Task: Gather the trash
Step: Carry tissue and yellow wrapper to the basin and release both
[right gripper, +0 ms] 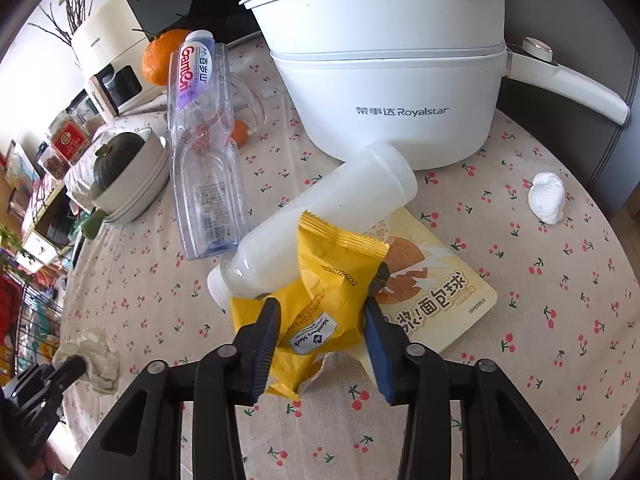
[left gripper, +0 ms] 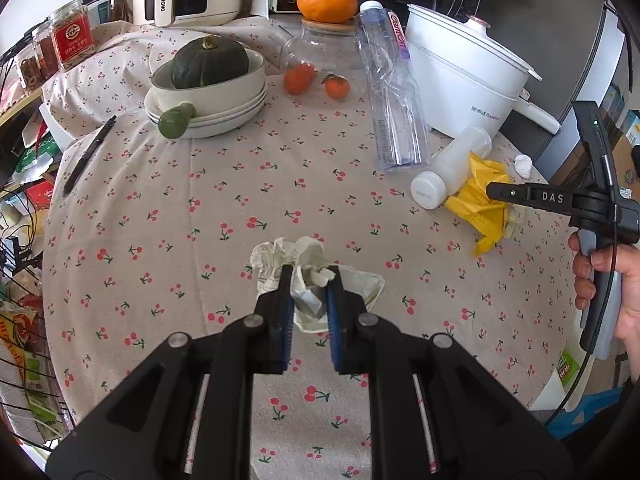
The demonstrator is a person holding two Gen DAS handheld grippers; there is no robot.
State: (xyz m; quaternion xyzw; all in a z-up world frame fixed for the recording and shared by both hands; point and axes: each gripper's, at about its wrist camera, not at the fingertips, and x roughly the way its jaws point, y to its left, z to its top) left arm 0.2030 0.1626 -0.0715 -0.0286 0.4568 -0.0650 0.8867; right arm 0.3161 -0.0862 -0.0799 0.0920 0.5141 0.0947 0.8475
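A crumpled whitish paper (left gripper: 280,256) lies on the cherry-print tablecloth (left gripper: 240,184), and my left gripper (left gripper: 310,280) is shut on it; the same paper (right gripper: 96,356) and left gripper (right gripper: 76,364) show at the lower left of the right wrist view. My right gripper (right gripper: 326,292) is shut on a yellow snack wrapper (right gripper: 336,256), its blue pads pressing both sides. In the left wrist view a hand holds the right gripper (left gripper: 492,191) over that yellow wrapper (left gripper: 480,204). A white plastic bottle (right gripper: 328,208) lies tipped over, touching the wrapper, and a pale snack bag (right gripper: 436,304) lies under it.
A clear water bottle (right gripper: 204,152) lies flat beside a white electric pot (right gripper: 384,92). A small white wad (right gripper: 546,198) sits near the right table edge. Stacked bowls holding a green squash (left gripper: 208,68), tangerines (left gripper: 298,80), a glass jar (left gripper: 320,48) and a pen (left gripper: 90,156) lie farther back.
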